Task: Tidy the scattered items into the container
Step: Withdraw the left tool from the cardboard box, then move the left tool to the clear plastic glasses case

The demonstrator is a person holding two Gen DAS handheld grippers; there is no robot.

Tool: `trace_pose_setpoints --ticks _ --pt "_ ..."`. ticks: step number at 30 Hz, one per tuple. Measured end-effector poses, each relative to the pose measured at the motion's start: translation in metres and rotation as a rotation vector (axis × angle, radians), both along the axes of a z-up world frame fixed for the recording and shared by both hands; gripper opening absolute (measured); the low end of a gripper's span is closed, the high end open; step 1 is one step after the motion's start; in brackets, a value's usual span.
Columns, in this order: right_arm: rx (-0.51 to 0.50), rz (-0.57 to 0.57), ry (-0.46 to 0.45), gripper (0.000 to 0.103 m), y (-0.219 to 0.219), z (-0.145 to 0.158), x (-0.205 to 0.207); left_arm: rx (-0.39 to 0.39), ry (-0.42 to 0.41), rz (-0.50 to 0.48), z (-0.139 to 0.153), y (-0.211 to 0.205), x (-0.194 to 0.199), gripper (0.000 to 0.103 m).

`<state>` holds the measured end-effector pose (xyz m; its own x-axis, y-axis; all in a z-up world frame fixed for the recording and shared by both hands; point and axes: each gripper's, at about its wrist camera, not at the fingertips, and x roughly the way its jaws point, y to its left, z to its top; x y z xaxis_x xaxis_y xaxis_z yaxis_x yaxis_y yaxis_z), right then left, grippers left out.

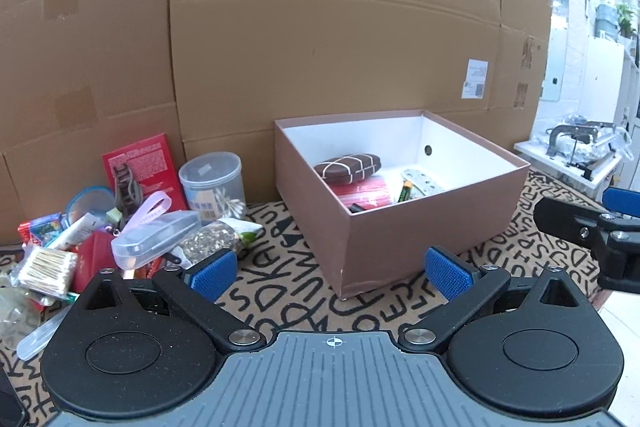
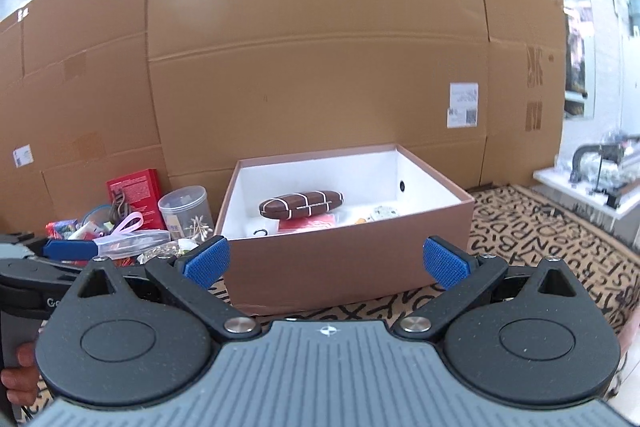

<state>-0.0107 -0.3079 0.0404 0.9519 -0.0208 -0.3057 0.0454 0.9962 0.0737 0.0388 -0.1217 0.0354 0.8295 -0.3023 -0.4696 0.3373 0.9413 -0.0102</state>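
A brown box (image 1: 400, 227) (image 2: 344, 263) with a white inside stands on the patterned mat. It holds a brown striped case (image 1: 347, 165) (image 2: 301, 204), a red packet (image 1: 366, 193) and a few small items. A pile of scattered items lies to its left: a clear round tub of cotton buds (image 1: 214, 185) (image 2: 187, 213), a red booklet (image 1: 142, 167), a clear plastic case (image 1: 154, 239), a bundle of cotton swabs (image 1: 46, 269). My left gripper (image 1: 334, 273) is open and empty, just in front of the box's near corner. My right gripper (image 2: 326, 263) is open and empty, facing the box's front wall.
A tall cardboard wall (image 1: 280, 47) closes off the back. The mat with black letters (image 1: 288, 291) covers the floor. A white low table with metal tools (image 1: 572, 151) stands at the right. The right gripper's body (image 1: 592, 235) shows at the right edge of the left view.
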Motion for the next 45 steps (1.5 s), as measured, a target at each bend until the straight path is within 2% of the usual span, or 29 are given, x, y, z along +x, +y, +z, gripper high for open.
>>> trace_pose_setpoints --ticks 10,31,40,45 --pt "0.0 -0.003 -0.03 0.102 0.004 0.006 -0.012 -0.014 -0.015 -0.005 0.005 0.002 -0.012 0.103" --pt "-0.004 -0.002 0.008 0.102 0.007 -0.001 -0.004 -0.003 0.01 -0.007 -0.001 0.003 -0.005 0.103" --pt "-0.019 0.041 0.057 0.102 0.027 -0.008 0.016 0.002 0.05 0.046 -0.015 0.022 0.008 0.103" --pt "-0.038 0.094 0.104 0.102 0.047 -0.015 0.036 0.001 0.085 0.1 -0.03 0.048 0.021 0.103"
